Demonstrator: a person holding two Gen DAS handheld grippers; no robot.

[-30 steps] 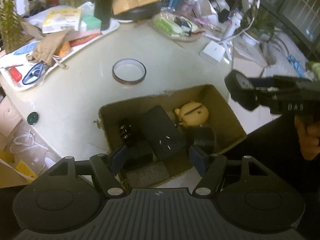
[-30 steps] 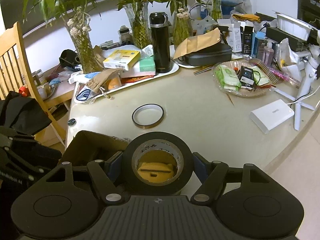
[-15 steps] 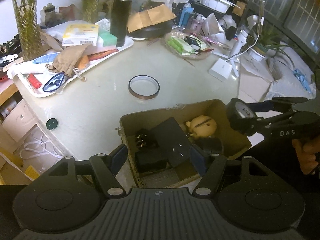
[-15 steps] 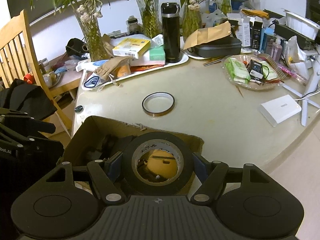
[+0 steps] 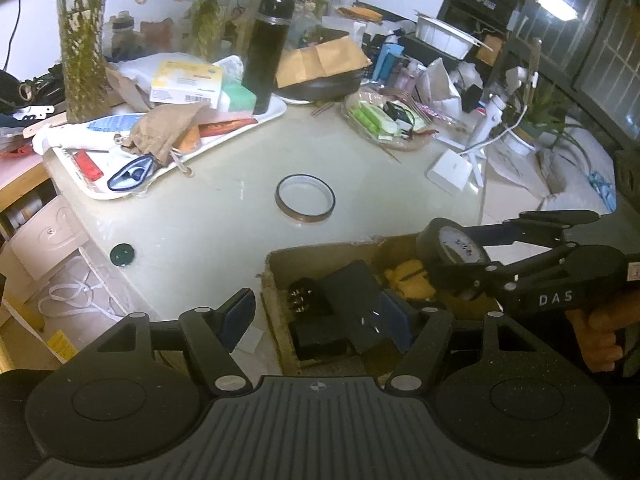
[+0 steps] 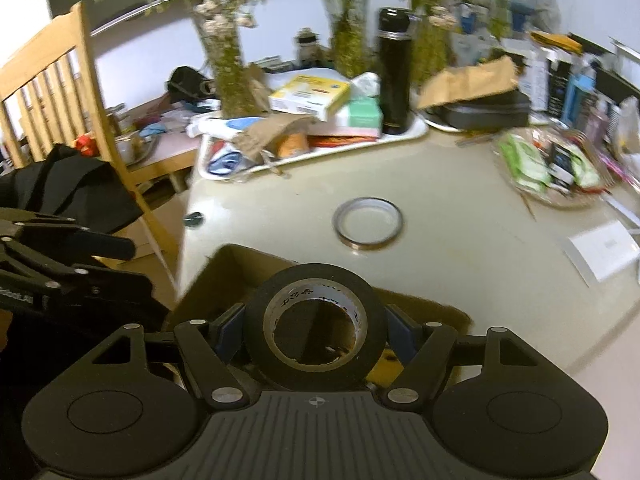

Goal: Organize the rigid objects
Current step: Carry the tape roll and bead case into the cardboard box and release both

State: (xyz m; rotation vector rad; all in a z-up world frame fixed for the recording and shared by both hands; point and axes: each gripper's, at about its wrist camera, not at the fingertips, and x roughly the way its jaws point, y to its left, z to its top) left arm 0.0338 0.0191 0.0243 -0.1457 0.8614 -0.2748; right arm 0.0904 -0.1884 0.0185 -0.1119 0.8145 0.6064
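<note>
An open cardboard box [image 5: 320, 250] sits at the table's near edge and holds several black items [image 5: 352, 292] and a yellow toy [image 5: 408, 280]. My right gripper [image 5: 460, 252] is shut on a black tape roll [image 5: 430, 240] and holds it just above the box's right side. In the right wrist view the black tape roll [image 6: 260, 320] fills the right gripper [image 6: 316, 332], above the box [image 6: 240, 256]. My left gripper [image 5: 320, 316] stands open over the box's near left corner with nothing gripped. A brown tape ring [image 5: 305, 199] lies flat on the table beyond the box.
A white tray [image 5: 100, 188] of clutter and a black flask [image 5: 266, 52] stand at the back left. A basket of packets [image 5: 384, 128] and a white box [image 5: 450, 170] are at the back right. A wooden chair [image 6: 52, 92] stands left of the table. A hand [image 5: 600, 328] holds the right gripper.
The right gripper has carried the black tape roll leftwards, from beyond the box's far right corner to over the box. The left gripper has drawn back and tipped up, still open.
</note>
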